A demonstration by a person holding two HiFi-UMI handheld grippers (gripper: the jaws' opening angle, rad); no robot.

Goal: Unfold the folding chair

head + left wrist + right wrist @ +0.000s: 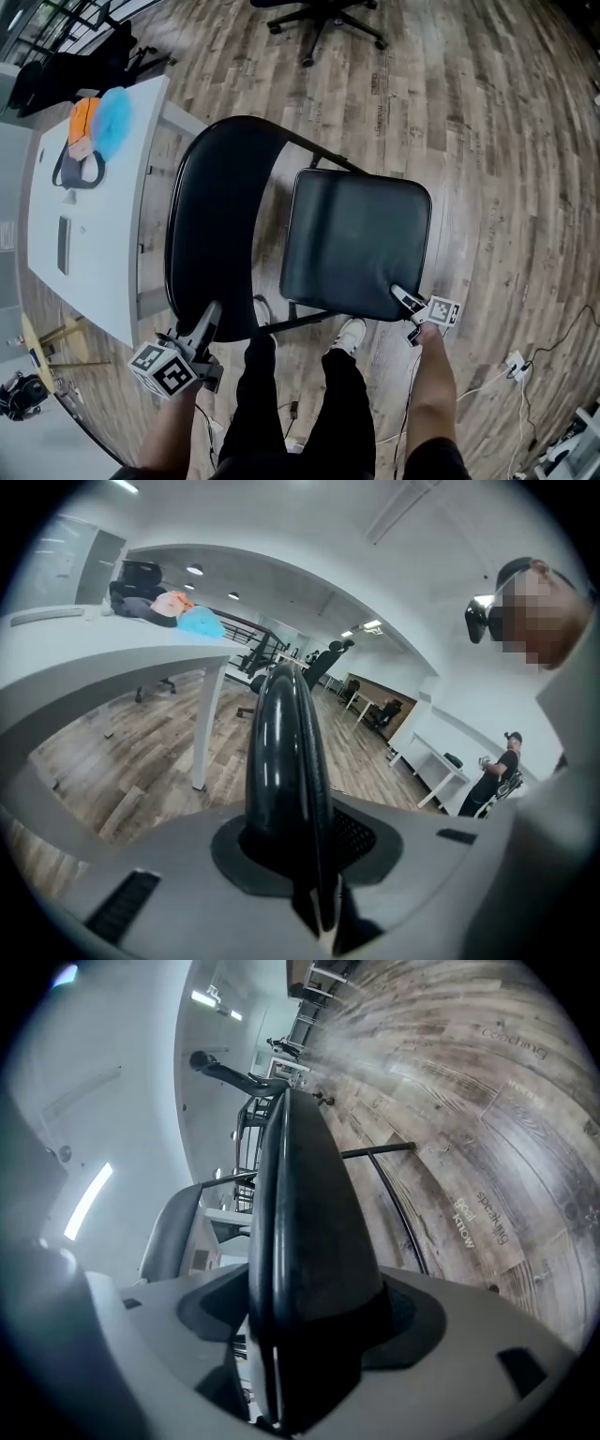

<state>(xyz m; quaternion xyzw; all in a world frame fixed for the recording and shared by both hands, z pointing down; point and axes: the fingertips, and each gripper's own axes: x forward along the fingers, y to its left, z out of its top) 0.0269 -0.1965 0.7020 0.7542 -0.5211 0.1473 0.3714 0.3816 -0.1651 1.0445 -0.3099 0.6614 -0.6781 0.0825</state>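
Black folding chair [230, 150] stands at the white table's [103, 216] three o'clock, seat [356, 239] near level. The left gripper [208, 321] clamps the backrest's [216, 244] six-o'clock rim. The right gripper [405, 300] straddles the seat's five-o'clock corner, jaws wide. Next, I'd guess: press the seat flat and release.

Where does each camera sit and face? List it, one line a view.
Head view: on the person's head, facing steeply down at the black metal folding chair; left gripper, right gripper, forearms and legs show.
Left gripper view: rides the left gripper, facing along its jaws clamped on the chair's curved black backrest.
Right gripper view: rides the right gripper, facing along the black padded seat between its jaws.
Shared: head and left gripper views both show the white table.
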